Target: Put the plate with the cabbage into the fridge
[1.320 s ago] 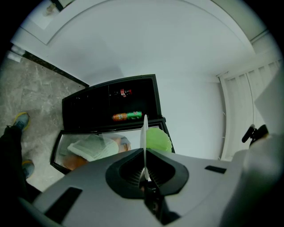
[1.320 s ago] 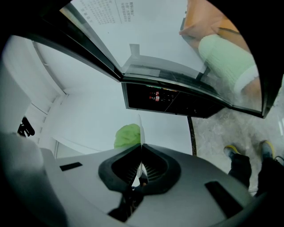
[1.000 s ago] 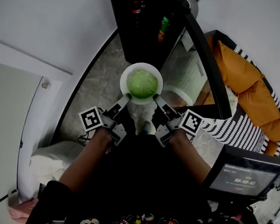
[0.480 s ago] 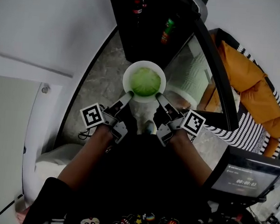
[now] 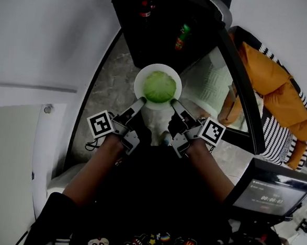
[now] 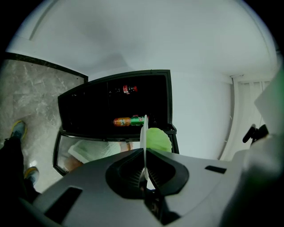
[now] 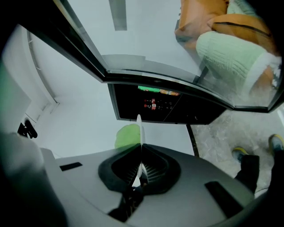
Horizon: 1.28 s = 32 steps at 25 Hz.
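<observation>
A white plate (image 5: 141,74) carrying a green cabbage (image 5: 159,86) hangs in the air in front of the open black fridge (image 5: 154,38). My left gripper (image 5: 141,100) is shut on the plate's near left rim, and my right gripper (image 5: 174,102) is shut on its near right rim. In the left gripper view the plate (image 6: 144,146) shows edge-on between the jaws, with the cabbage (image 6: 159,139) to its right. The right gripper view shows the plate (image 7: 140,133) edge-on too, the cabbage (image 7: 127,135) on its left.
Inside the fridge stand a dark red-capped bottle (image 5: 145,9) and a green and orange bottle (image 5: 182,36). The glass fridge door (image 5: 235,83) stands open on the right. An orange cushion (image 5: 278,96) and a screen (image 5: 272,193) lie further right. White walls flank the stone floor (image 5: 111,95).
The plate with the cabbage has moved forward toward the fridge opening, both grippers still holding its rim. The fridge and its bottles sit larger and nearer in the head view.
</observation>
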{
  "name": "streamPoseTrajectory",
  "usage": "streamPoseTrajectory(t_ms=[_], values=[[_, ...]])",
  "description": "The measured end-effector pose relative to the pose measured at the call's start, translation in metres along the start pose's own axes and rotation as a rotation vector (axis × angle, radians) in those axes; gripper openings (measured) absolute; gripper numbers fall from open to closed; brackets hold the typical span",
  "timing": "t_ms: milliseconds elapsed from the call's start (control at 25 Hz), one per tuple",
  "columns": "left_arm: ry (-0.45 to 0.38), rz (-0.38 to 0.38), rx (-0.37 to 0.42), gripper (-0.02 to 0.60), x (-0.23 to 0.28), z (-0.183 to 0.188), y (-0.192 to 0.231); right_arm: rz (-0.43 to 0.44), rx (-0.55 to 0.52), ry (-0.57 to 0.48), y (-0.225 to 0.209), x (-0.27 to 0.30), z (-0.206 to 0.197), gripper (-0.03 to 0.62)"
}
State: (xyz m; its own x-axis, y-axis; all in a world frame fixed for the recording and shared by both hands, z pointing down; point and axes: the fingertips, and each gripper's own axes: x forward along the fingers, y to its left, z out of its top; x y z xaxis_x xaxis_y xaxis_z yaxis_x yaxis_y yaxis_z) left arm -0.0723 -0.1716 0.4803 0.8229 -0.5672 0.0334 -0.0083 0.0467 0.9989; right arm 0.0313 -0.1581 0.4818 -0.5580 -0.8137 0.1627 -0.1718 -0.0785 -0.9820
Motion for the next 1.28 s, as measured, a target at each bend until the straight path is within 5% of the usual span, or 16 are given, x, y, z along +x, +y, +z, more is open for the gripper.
streamPoseTrajectory(t_ms=[1280], values=[[0.089,0.078,0.038,0.017,0.012,0.01,-0.01,-0.032,0.071,-0.097,0.004,0.001,0.004,0.014]])
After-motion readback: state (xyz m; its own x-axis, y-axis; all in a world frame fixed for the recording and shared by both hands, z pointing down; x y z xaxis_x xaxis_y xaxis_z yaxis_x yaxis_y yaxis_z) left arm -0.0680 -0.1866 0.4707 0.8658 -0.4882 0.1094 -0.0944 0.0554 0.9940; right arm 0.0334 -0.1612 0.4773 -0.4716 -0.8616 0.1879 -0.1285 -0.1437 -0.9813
